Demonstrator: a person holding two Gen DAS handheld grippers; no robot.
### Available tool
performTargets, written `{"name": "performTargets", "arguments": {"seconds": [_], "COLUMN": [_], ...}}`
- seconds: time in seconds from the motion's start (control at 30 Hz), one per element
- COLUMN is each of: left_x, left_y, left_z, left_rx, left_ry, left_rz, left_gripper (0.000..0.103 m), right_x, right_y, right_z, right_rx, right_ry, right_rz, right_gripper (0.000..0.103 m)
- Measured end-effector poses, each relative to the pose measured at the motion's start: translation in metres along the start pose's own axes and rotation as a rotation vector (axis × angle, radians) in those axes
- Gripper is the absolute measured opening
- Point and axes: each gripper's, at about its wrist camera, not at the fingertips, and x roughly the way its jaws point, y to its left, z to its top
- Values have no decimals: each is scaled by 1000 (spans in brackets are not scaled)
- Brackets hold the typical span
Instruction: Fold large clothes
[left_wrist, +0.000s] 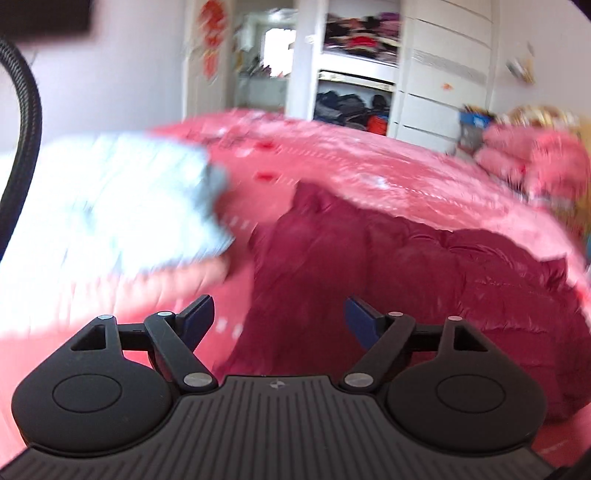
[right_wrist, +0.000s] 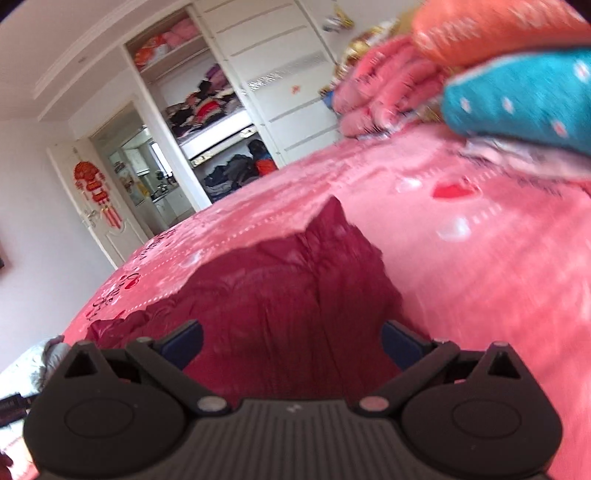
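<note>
Here, both the left tongs (left_wrist: 279, 314) and right tongs (right_wrist: 291, 341) gape empty above the maroon jacket (right_wrist: 280, 295), right tongs nearer.

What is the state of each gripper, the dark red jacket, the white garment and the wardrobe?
left gripper: open, empty, above the bed.
right gripper: open, empty, over the jacket.
dark red jacket: lying crumpled on the pink bedspread, not folded.
white garment: lying on the bed beside the jacket; blurred.
wardrobe: open in the middle, clothes piled on its shelves.
</note>
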Motion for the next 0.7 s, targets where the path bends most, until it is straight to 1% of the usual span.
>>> {"name": "performTargets", "arguments": {"seconds": [0.03, 0.1, 0.13, 0.17, 0.23, 0.33, 0.37, 0.43, 0.53, 0.57, 0.7], "left_x": [1, 11, 14, 17, 20, 32, 36, 43, 51, 52, 59], "left_y": [11, 32, 41, 47, 55, 62, 64, 65, 63, 69, 64], "left_z": [-5, -9, -11, -12, -12, -13, -15, -16, -20, -24, -27], "left_rx": [-57, -174, -231, -281, -333, -389, -414, -440, -473, -486, -498], "left_ry": [17, 83, 102, 104, 103, 151, 163, 184, 220, 226, 229], "left_rz": [-31, -77, -91, -108, -130, -205, -211, -224, -253, -262, -276], "left_gripper": [97, 96, 94, 94, 94, 95, 95, 95, 96, 97, 99], "right_x": [-6, -17, -21, -22, -17, -6, -3, 0, 12, 17, 39], "right_y": [-5, -15, -20, -24, -35, -52, -55, -53, -47, -45, -39], "right_z": [-5, -16, -21, -26, -34, -47, -48, -46, -44, -44, -44], "right_rx": [41, 131, 174, 219, 306, 440, 459, 453, 413, 400, 347], "right_ry": [9, 17, 19, 24, 52, 80, 70, 48, 50, 50, 56], "right_rz": [0, 1, 12, 30, 53, 51, 49, 54, 62, 58, 70], "right_gripper": [102, 102, 102, 102, 102, 102, 102, 103, 103, 103, 103]}}
